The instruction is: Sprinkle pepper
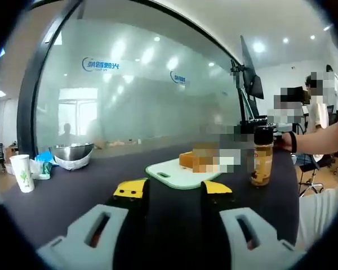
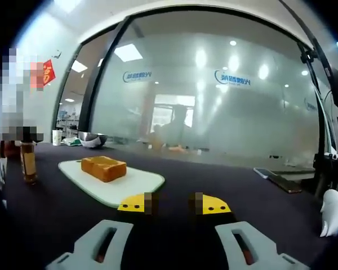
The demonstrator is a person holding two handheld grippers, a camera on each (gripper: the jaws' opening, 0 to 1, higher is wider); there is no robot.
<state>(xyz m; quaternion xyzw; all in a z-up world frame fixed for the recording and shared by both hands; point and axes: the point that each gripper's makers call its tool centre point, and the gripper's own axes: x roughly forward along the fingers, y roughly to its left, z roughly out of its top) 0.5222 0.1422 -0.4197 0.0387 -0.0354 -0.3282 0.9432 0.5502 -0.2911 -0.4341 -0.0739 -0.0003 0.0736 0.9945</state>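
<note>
Left gripper view has your left gripper [image 1: 173, 190] low at the near edge of the dark table [image 1: 73, 208], its yellow-tipped jaws parted with nothing between them. Ahead and slightly right of those tips lies the board [image 1: 177, 175], and on it the toast [image 1: 187, 159], partly blurred. Right of the board, a little beyond the jaw tips, stands the pepper [image 1: 262, 156]: upright, long axis vertical, black cap on top, amber body below, with a person's hand [image 1: 283, 140] just beside the cap. Farther left along the table sit a steel bowl [image 1: 72, 154] and a paper cup [image 1: 22, 172], well apart from all this. Your right gripper [image 2: 169, 205] is likewise spread and empty, hovering over the table in the right gripper view. From it the board [image 2: 115, 185] with the toast [image 2: 103, 167] lies ahead to the left, and the pepper [image 2: 28, 162] stands beyond at the far left edge, upright there too. Judged from both views, the left gripper is the nearer one; you would approach the shaker from its side, across the vertical axis, then carry it left over the toast.
</note>
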